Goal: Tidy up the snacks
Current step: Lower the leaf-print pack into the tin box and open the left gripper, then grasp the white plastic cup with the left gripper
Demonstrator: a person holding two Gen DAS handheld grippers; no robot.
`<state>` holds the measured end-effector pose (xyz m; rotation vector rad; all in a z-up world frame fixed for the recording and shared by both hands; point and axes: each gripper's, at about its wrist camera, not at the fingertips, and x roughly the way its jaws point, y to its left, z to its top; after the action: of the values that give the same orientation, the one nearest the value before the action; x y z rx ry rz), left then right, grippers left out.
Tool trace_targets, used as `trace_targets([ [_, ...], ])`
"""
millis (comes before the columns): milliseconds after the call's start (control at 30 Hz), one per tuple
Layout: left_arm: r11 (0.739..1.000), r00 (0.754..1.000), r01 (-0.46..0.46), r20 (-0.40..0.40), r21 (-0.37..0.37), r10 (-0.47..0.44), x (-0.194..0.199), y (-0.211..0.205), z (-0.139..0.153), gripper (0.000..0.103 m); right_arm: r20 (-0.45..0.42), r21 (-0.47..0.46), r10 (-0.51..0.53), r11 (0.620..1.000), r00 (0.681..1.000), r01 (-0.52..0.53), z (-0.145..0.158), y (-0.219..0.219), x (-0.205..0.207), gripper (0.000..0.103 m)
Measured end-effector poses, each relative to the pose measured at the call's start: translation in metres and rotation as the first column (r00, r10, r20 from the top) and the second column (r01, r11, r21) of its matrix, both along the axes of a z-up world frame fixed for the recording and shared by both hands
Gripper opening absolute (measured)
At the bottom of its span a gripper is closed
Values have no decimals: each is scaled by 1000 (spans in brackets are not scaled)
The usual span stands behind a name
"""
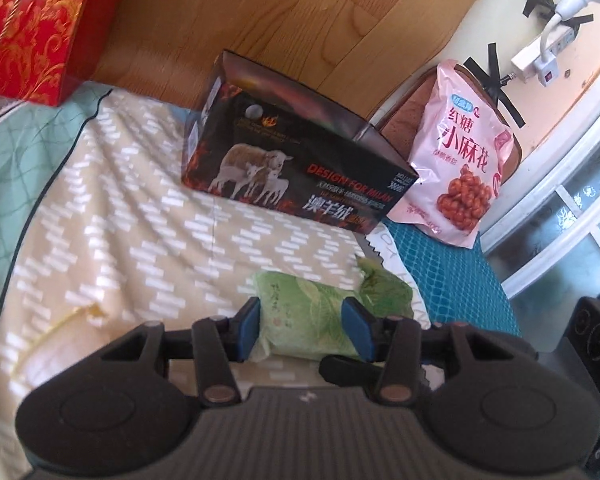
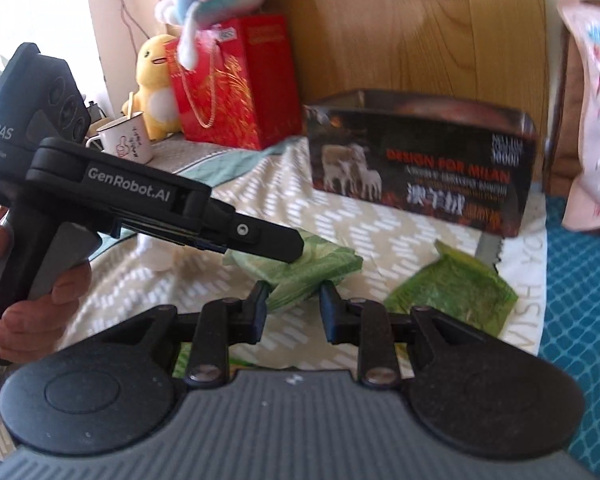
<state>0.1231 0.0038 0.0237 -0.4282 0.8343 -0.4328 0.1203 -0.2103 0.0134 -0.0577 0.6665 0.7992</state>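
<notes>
Left gripper [image 1: 304, 326] jaws clamp green snack pack [image 1: 316, 312] on bed, just before dark sheep box [image 1: 292, 152]. Right gripper [image 2: 293, 307] jaws part-open, empty. Step: pickup. Next: lift, carry to box.

Left hand-held gripper [image 1: 305, 330] closed on green packet [image 1: 312, 320]; right hand-held gripper [image 2: 293, 312] jaws parted, nothing held.

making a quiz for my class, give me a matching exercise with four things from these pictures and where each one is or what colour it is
Things:
1. dark box
2. pink snack bag
3. green packet
4. red gift bag

Descriptions:
A. between the left claw's fingers
B. gold pattern, beside a yellow plush
C. printed with sheep
D. leaning upright to the right of the box

Pairs: 1-C, 2-D, 3-A, 4-B
</notes>
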Motion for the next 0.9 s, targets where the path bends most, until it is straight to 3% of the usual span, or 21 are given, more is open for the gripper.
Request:
trace_targets([
  [67, 1000, 1000, 5, 30, 2, -5, 3, 0, 10, 44, -3, 26, -6, 1000, 1000, 6, 4, -3, 4, 31],
  [267, 998, 985, -52, 161, -28, 56, 35, 4, 57, 46, 149, 75, -36, 997, 988, 25, 46, 3, 25, 31],
  [400, 990, 961, -135, 250, 38, 122, 78, -4, 78, 54, 239, 81, -83, 995, 967, 65, 61, 28, 66, 34],
  [467, 982, 962, -165, 236, 94, 139, 99, -8, 73, 56, 251, 53, -106, 994, 962, 95, 57, 41, 85, 44],
  [533, 978, 972, -179, 174, 107, 159, 110, -4, 64, 56, 201, 52, -133, 991, 971, 125, 53, 44, 98, 45],
  [700, 987, 971, -160, 182, 12, 155, 80, 33, 63, 56, 187, 141, -159, 981, 969, 133, 52, 13, 75, 50],
  [900, 981, 970, -187, 151, -46, 192, 17, 80, 58, 56, 75, 188, -56, 981, 996, 41, 36, -16, 37, 50],
])
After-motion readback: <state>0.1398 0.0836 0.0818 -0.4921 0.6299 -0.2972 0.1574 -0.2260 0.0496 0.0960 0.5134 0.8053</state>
